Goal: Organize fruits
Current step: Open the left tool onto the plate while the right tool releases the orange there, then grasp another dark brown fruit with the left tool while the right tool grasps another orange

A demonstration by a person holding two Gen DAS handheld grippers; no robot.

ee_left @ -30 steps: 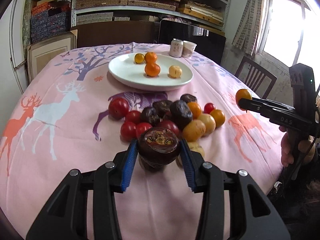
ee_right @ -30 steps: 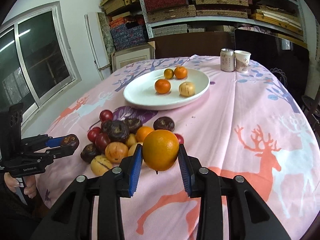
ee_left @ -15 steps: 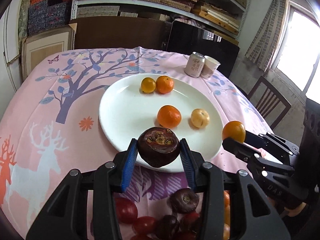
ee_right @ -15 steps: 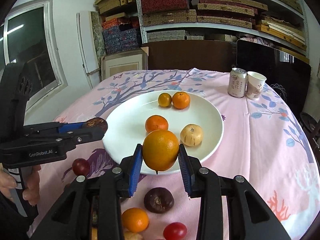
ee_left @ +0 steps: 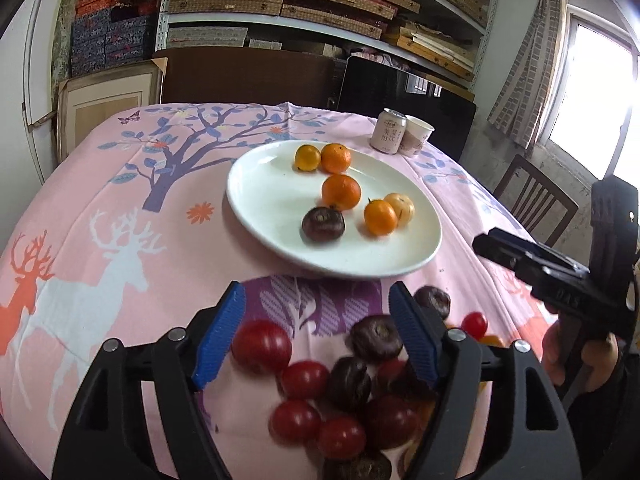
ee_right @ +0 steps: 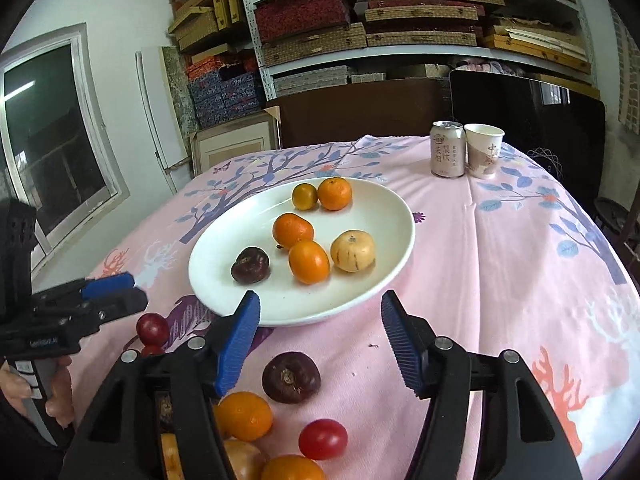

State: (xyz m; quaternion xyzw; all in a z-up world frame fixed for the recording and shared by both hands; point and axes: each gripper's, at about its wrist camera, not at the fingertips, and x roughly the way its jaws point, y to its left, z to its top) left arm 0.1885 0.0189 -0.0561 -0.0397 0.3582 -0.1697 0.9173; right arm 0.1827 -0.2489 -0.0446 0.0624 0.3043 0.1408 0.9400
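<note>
A white plate (ee_left: 260, 200) (ee_right: 360, 208) on the pink deer-print cloth holds several fruits. Among them are a dark purple fruit (ee_left: 323, 224) (ee_right: 250, 265) and an orange (ee_left: 380, 217) (ee_right: 309, 261), side by side near the front. My left gripper (ee_left: 316, 336) hovers short of the plate over a pile of red tomatoes (ee_left: 262, 346) and dark fruits. Its jaws are opening with nothing between them. My right gripper (ee_right: 320, 340) is likewise empty with jaws opening, above a loose dark fruit (ee_right: 291, 377). Each gripper also shows in the other's view, the right gripper (ee_left: 486, 242) and the left gripper (ee_right: 132, 288).
A drink can (ee_left: 387, 131) (ee_right: 448, 149) and a paper cup (ee_left: 416, 136) (ee_right: 483, 150) stand at the table's far side. A wooden chair (ee_left: 536, 204) is off the right edge. Shelves of boxes line the back wall. More oranges (ee_right: 244, 416) and a tomato (ee_right: 322, 439) lie near me.
Both grippers opened and let go. The dark purple fruit and the orange now rest on the plate. Both grippers drew back from the plate toward the fruit pile.
</note>
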